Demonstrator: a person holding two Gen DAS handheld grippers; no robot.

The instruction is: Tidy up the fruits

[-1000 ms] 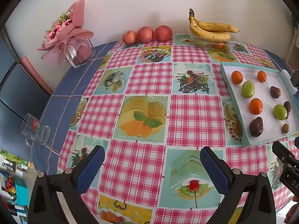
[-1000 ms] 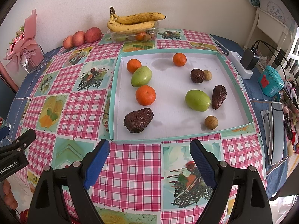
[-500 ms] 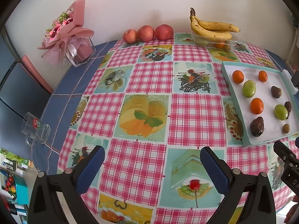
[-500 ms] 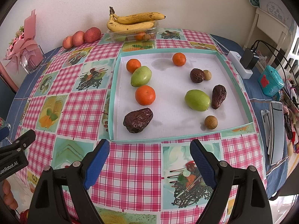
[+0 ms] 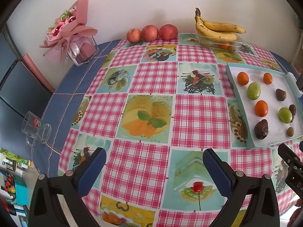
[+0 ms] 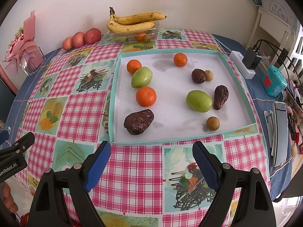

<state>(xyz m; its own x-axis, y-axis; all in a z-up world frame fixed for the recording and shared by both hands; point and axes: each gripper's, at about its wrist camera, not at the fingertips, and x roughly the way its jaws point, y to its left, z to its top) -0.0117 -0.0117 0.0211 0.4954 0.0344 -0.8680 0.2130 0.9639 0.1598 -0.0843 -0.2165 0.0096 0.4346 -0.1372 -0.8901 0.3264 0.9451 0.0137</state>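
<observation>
A teal-rimmed white tray (image 6: pixel 234 79) holds three oranges (image 6: pixel 146 96), two green fruits (image 6: pixel 198 101), three dark wrinkled fruits (image 6: pixel 138 121) and two small brown round fruits (image 6: pixel 213 123). The tray also shows at the right of the left wrist view (image 5: pixel 232 75). My right gripper (image 6: pixel 151 154) is open and empty, just in front of the tray's near rim. My left gripper (image 5: pixel 154 158) is open and empty over the checked tablecloth, left of the tray.
Bananas (image 6: pixel 132 21) lie on a clear box of fruit at the back. Three red apples (image 5: pixel 151 33) sit by the wall. A pink bouquet in a glass vase (image 5: pixel 75 37) and a glass mug (image 5: pixel 36 130) stand at left. A power strip with charger (image 6: pixel 244 64), teal box and phone lie right.
Both views have shifted very slightly; the left wrist view has drifted a little, with the tray sitting marginally further right. Both grippers stay open and empty.
</observation>
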